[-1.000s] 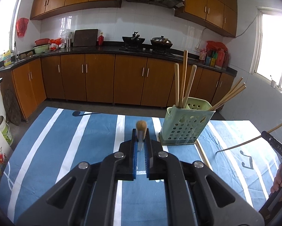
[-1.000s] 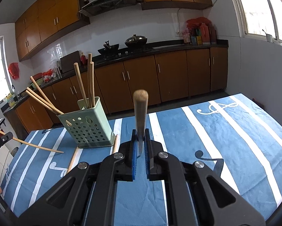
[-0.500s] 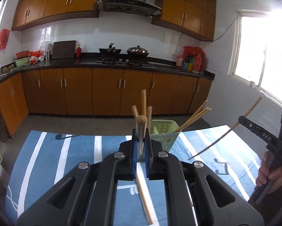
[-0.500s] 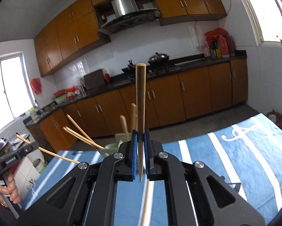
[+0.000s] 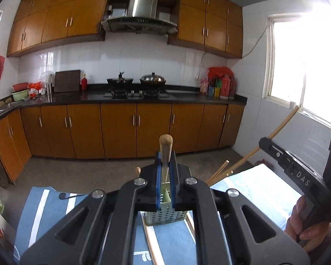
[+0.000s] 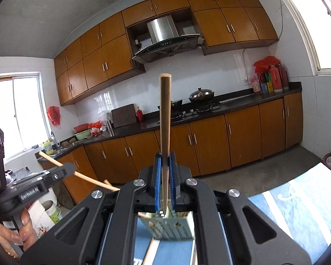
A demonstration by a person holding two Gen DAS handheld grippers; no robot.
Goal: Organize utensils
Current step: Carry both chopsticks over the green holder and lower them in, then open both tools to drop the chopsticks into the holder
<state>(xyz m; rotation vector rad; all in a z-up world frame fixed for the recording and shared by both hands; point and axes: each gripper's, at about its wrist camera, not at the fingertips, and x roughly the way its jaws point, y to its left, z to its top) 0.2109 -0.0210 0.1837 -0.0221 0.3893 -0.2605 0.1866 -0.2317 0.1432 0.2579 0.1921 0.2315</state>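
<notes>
1. Left gripper (image 5: 165,172): blue-padded jaws are clamped on a wooden chopstick (image 5: 165,152); its rounded end is seen standing above the jaws at frame centre, against the brown base cabinets (image 5: 119,130).
2. Right gripper (image 6: 165,176): jaws are pressed together on a second chopstick (image 6: 165,121); the stick is held upright, its flat end reaching the white wall tiles at mid-frame.
3. Pale green perforated utensil holder (image 5: 165,214) is seen low in the centre of the left wrist view, just below the jaws, standing on a blue-and-white striped tablecloth (image 5: 41,212); several chopsticks (image 5: 218,172) are leaned out of it toward the right.
4. Loose chopstick (image 5: 150,240) is laid on the cloth beside the holder's lower left corner; another is partly seen at its right side.
5. In the right wrist view the holder is again found directly under the jaws, at bottom centre.
6. A person's hand (image 5: 302,223) is wrapped round the right gripper's handle at the lower right edge.
7. Range hood (image 5: 141,15) is noted at top centre; two woks on the hob below it.
</notes>
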